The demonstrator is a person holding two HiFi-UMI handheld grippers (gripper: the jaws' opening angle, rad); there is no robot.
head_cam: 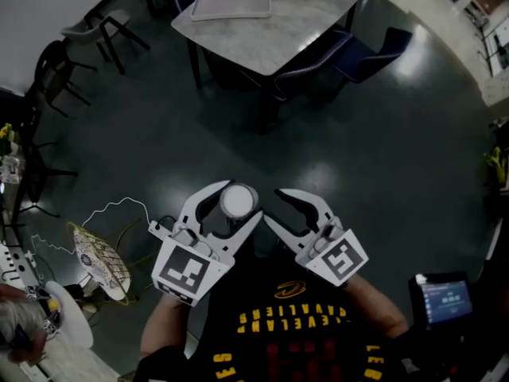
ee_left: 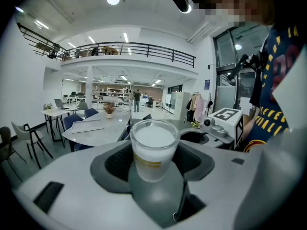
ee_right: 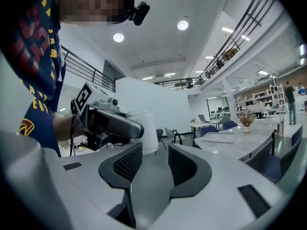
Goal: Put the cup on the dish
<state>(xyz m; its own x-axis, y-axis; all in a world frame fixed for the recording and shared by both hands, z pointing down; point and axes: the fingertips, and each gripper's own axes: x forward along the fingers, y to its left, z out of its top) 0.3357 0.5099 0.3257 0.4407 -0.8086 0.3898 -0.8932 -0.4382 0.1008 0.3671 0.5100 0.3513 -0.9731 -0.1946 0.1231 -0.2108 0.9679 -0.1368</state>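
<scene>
The left gripper (head_cam: pixel 232 205) has its dark ribbed fingers (ee_left: pixel 114 164) pressed wide apart on both sides of a frosted, translucent round cup with a faint yellow band (ee_left: pixel 153 147). The cup stands upright, held in the air over the dark glossy floor (head_cam: pixel 358 157), close in front of the person's black printed shirt (head_cam: pixel 294 333). At 3 o'clock of the cup, just beside it but not touching, is the right gripper (head_cam: pixel 274 205). Its 2 fingers (ee_right: pixel 127 164) stand partly open with only air between them, and in the right gripper view the cup shows beyond them at 11 o'clock. Well apart from both grippers, at 12 o'clock in the head view, stands a pale marble-topped surface (head_cam: pixel 302 22) carrying a flat grey rectangular tray (head_cam: pixel 231 3) near its 9 o'clock edge. Dark blue upholstered chairs (head_cam: pixel 374 50) stand at its 4 o'clock side
</scene>
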